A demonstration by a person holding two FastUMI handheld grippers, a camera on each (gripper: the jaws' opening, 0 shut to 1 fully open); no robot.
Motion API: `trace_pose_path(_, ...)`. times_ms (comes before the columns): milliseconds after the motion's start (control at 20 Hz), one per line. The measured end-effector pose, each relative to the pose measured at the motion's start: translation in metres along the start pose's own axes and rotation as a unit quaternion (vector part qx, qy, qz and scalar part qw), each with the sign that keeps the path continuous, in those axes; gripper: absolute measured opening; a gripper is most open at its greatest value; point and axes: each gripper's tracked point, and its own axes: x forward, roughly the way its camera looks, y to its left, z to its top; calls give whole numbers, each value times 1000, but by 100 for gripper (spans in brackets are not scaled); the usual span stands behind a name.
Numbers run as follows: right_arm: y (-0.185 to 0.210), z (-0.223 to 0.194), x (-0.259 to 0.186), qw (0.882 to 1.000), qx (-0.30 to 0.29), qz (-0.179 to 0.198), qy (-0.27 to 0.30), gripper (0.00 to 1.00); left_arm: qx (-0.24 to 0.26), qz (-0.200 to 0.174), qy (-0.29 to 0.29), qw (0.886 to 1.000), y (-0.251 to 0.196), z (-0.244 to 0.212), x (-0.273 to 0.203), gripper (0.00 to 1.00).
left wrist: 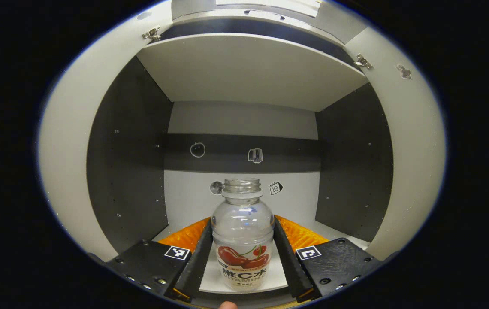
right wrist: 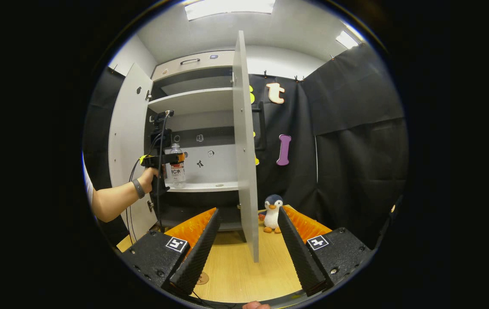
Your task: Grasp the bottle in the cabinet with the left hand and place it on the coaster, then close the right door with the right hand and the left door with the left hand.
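Note:
A clear, uncapped bottle (left wrist: 242, 231) with a cherry label stands upright between my left gripper's (left wrist: 242, 222) fingers, which press on its two sides. In the right gripper view the bottle (right wrist: 177, 169) is at the front of the cabinet's lower shelf (right wrist: 210, 186), with the left gripper (right wrist: 171, 159) and a hand on it; I cannot tell if it rests on the shelf. Both doors stand open: left door (right wrist: 126, 141), right door (right wrist: 244, 141) edge-on. My right gripper (right wrist: 248, 211) is open over the wooden table (right wrist: 244, 270). A round coaster (right wrist: 202, 279) peeks out beside its left finger.
A plush penguin (right wrist: 272, 212) sits on the table beside the right door's lower edge. An upper shelf (left wrist: 249, 68) spans the cabinet above the bottle, with dark side walls (left wrist: 128, 163) on either side. Black cloth hangs right of the cabinet.

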Motion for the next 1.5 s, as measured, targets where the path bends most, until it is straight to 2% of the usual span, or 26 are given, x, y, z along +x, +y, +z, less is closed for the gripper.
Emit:
trace_pose_path(150,9,5,-1,1000,2,23,-8,84,7,-5,-9,1000,-12,6,-36,75)
trace_pose_path(500,29,17,-6,997,-9,77,-21,83,-45,-51,24,997,-36,-31,-135,75)
trace_pose_path(800,43,19,-18,993,-2,117,-3,83,-13,-12,17,1000,-34,-87,-201,75)
trace_pose_path(900,43,25,-23,993,-14,119,-6,84,-14,-3,25,1000,-42,-118,-219,75)
trace_pose_path(1100,43,34,-30,993,-40,111,-12,83,-10,-12,50,999,-70,-177,-250,75)
trace_pose_path(1300,41,34,-35,994,-49,98,-5,83,-13,-47,64,997,-106,-223,-269,75)
trace_pose_path(1500,44,33,-37,994,-55,91,6,84,-26,-54,84,995,-122,-253,-278,75)
